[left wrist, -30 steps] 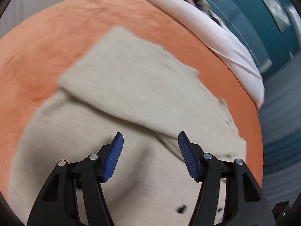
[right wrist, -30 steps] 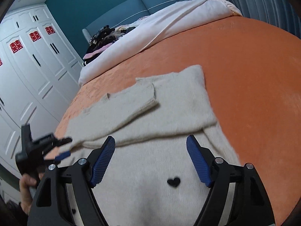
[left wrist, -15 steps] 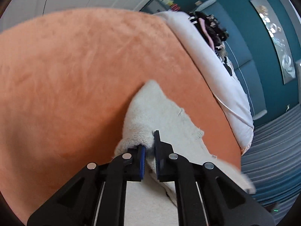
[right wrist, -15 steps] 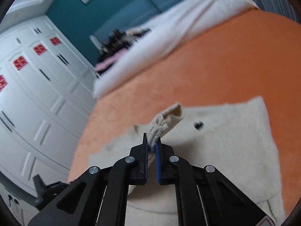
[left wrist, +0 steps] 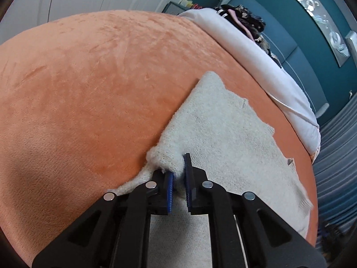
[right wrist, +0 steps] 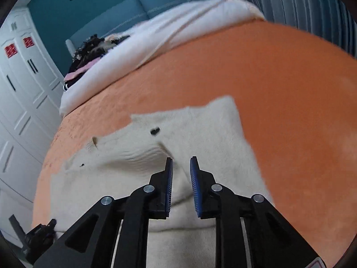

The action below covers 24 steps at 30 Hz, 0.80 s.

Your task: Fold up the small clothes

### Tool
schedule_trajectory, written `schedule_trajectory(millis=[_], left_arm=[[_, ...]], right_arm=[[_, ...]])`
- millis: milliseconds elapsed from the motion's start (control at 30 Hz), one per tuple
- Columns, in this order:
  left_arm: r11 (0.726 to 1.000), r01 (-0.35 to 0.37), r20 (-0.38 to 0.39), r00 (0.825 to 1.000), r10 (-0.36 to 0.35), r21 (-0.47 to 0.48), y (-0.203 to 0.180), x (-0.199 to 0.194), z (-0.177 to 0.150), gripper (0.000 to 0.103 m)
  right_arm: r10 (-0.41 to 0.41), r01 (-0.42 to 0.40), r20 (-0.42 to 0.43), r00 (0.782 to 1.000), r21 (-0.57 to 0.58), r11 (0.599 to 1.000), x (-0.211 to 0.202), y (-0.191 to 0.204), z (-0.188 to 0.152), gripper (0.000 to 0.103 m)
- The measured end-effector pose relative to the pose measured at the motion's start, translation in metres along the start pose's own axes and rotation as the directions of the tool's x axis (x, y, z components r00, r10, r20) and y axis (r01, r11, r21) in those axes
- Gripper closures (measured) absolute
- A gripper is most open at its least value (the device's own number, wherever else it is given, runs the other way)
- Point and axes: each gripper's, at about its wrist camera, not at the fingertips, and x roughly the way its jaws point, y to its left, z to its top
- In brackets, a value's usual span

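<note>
The cream knitted sweater (left wrist: 227, 138) lies on the orange bedspread (left wrist: 89, 93). A bunched edge is pinched by the left tongs (left wrist: 178, 176), having just eased slightly. The right tongs (right wrist: 181, 172) have just been opening, nothing between them. The fold could be dragged askew if that pinch slips. Beyond the sweater's edges, open bedspread is left.

Sweater (left wrist: 225, 131): cream fuzzy knit, matt. Bedspread (left wrist: 89, 84): orange velvety plush, nap-marked. Gripper pads (right wrist: 194, 178): blue ribbed, on matt black plastic
</note>
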Motion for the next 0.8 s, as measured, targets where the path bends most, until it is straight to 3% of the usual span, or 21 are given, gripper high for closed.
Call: schedule_trajectory(millis=[67,167,267,367,400,433,467,600,667,700,767,800], left_arm=[[1.0,0.012,0.021,1.0,-0.012,0.008,0.001,-0.002,-0.003,0.092],[0.999,0.035,0.043,0.998,-0.035,0.003,0.003,-0.003,-0.006,0.092],[0.999,0.047,0.056,0.997,-0.047,0.008,0.003,-0.002,-0.007,0.092],[0.998,0.054,0.07,0.996,-0.055,0.018,0.004,-0.001,-0.009,0.092],[0.998,0.053,0.076,0.996,-0.055,0.023,0.004,-0.001,-0.01,0.092],[0.998,0.05,0.081,0.995,-0.052,0.031,0.003,-0.001,-0.011,0.091],[0.998,0.047,0.086,0.995,-0.05,0.036,0.002,-0.001,-0.012,0.091],[0.998,0.042,0.103,0.994,-0.047,0.055,0.0,0.001,-0.015,0.088],[0.997,0.033,0.103,0.994,-0.04,0.071,-0.004,0.002,-0.016,0.086],[0.997,0.031,0.103,0.994,-0.039,0.073,-0.004,0.003,-0.016,0.086],[0.997,0.038,0.101,0.994,-0.045,0.068,-0.003,0.004,-0.015,0.086],[0.997,0.039,0.102,0.994,-0.046,0.068,-0.003,0.003,-0.015,0.086]], right_arm=[[0.113,-0.124,-0.085,0.99,-0.132,0.983,0.014,0.053,0.005,0.077],[0.24,-0.29,-0.21,0.948,-0.258,0.921,0.052,0.126,-0.005,0.066],[0.231,-0.34,-0.311,0.922,-0.367,0.866,0.107,0.196,-0.018,0.059],[0.197,-0.364,-0.401,0.895,-0.397,0.842,0.143,0.227,-0.042,0.053],[0.147,-0.332,-0.404,0.903,-0.439,0.835,0.156,0.237,-0.049,0.058],[0.136,-0.323,-0.392,0.91,-0.464,0.825,0.158,0.241,-0.054,0.092],[0.14,-0.323,-0.383,0.913,-0.469,0.822,0.157,0.245,-0.05,0.099],[0.286,-0.371,-0.263,0.921,-0.377,0.849,0.14,0.246,-0.008,0.1],[0.185,-0.317,-0.348,0.919,-0.374,0.871,0.176,0.244,-0.014,0.1],[0.115,-0.295,-0.419,0.901,-0.393,0.871,0.198,0.242,-0.028,0.1],[0.138,-0.293,-0.367,0.92,-0.408,0.865,0.185,0.241,-0.026,0.1],[0.169,-0.308,-0.366,0.915,-0.361,0.88,0.172,0.238,-0.019,0.099]])
